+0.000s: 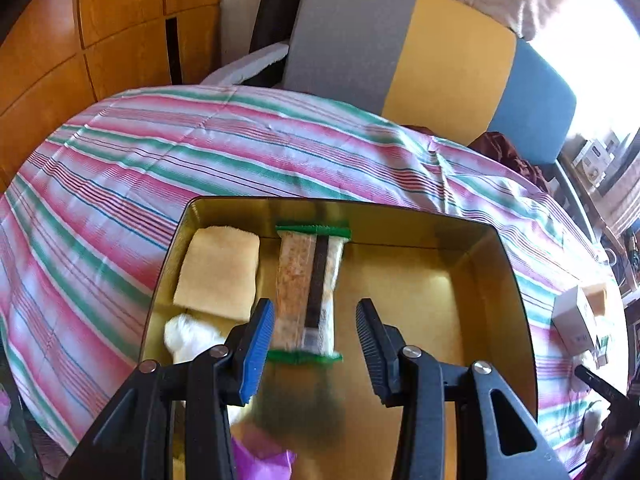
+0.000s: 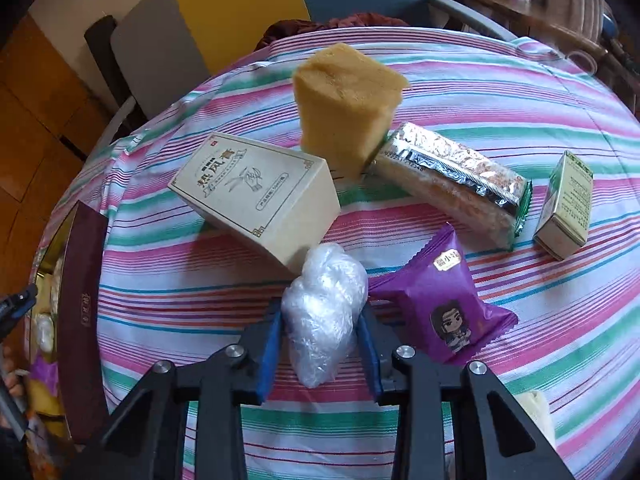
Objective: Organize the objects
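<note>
My left gripper (image 1: 316,322) is open above a gold tin (image 1: 472,276). A green-ended snack bar (image 1: 310,292) lies in the tin between the fingers, free of them. A yellow cloth (image 1: 218,272), a white wad (image 1: 186,338) and a purple packet (image 1: 262,454) also lie in the tin. My right gripper (image 2: 322,330) is shut on a crumpled clear plastic bag (image 2: 324,312) just above the striped tablecloth (image 2: 520,92). Near it are a cream box (image 2: 256,196), a yellow sponge (image 2: 348,108), a foil snack bar (image 2: 456,180), a purple packet (image 2: 440,304) and a small green box (image 2: 566,212).
The tin's dark red side (image 2: 82,304) shows at the left of the right wrist view. A grey, yellow and blue chair back (image 1: 420,56) stands beyond the table. A wooden cabinet (image 1: 80,40) is at the left. A white box (image 1: 576,322) sits right of the tin.
</note>
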Demonstrator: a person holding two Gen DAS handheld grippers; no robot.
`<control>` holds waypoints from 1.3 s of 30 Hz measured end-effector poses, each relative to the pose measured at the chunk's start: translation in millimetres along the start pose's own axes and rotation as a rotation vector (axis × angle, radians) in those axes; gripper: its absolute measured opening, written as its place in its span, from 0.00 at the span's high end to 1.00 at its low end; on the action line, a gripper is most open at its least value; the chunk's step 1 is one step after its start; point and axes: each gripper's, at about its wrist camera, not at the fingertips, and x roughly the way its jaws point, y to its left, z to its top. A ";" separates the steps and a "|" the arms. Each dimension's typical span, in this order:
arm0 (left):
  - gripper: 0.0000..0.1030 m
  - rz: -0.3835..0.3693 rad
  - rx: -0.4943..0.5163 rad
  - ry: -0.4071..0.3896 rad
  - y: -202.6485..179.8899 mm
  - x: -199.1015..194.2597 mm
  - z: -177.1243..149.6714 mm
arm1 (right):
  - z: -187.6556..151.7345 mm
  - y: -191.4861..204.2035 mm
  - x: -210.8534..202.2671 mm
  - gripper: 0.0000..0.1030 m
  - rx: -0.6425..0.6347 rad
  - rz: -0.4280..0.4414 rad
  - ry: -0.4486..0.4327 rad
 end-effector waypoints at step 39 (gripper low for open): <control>0.59 -0.013 0.054 -0.124 18.8 -90.5 -93.6 | -40.1 154.1 -42.1 0.67 -0.277 0.183 -0.056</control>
